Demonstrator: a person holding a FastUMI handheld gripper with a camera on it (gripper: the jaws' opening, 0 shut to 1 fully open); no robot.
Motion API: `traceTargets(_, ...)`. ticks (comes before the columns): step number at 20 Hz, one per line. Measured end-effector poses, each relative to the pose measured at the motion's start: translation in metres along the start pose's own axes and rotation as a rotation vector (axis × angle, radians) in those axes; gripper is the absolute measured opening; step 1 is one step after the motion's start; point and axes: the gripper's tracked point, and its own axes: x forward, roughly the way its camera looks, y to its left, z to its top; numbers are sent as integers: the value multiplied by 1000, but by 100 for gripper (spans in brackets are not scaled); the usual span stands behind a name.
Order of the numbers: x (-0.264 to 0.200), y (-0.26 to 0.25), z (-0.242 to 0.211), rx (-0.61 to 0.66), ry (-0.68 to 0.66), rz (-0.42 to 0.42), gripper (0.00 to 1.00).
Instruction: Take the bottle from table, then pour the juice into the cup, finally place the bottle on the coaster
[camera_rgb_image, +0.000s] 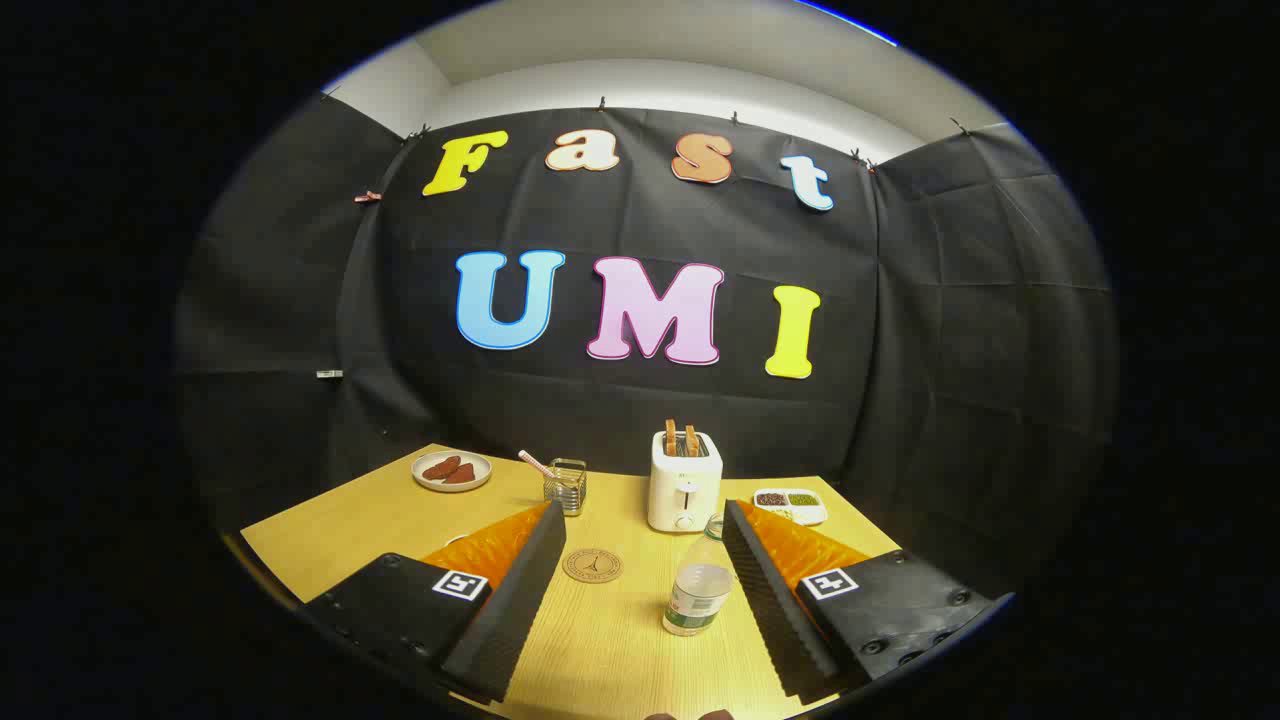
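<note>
One clear plastic bottle (699, 590) stands upright on the wooden tabletop (340, 530), between the two fingers of the hand-held gripper (640, 520) and closer to the right finger, not touching either as far as can be seen. Its label is too small to read. One round brown coaster (592, 565) lies flat on the tabletop between the fingers, left of the bottle and a little farther off; it carries a dark emblem whose writing cannot be made out. One glass cup (566, 485) with a striped straw stands beyond the coaster, just ahead of the left fingertip. One white toaster (684, 485) stands beyond the bottle with two slices of toast sticking up from its slots. One round plate (452, 470) with two brown pieces sits far left, and one white divided tray (792, 503) with dark and green contents sits beyond the right finger. The hand-held gripper is spread wide and holds nothing.
</note>
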Motion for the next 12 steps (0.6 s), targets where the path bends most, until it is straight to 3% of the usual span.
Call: traceTargets(12, 9, -10, -9, 23, 41, -30, 97)
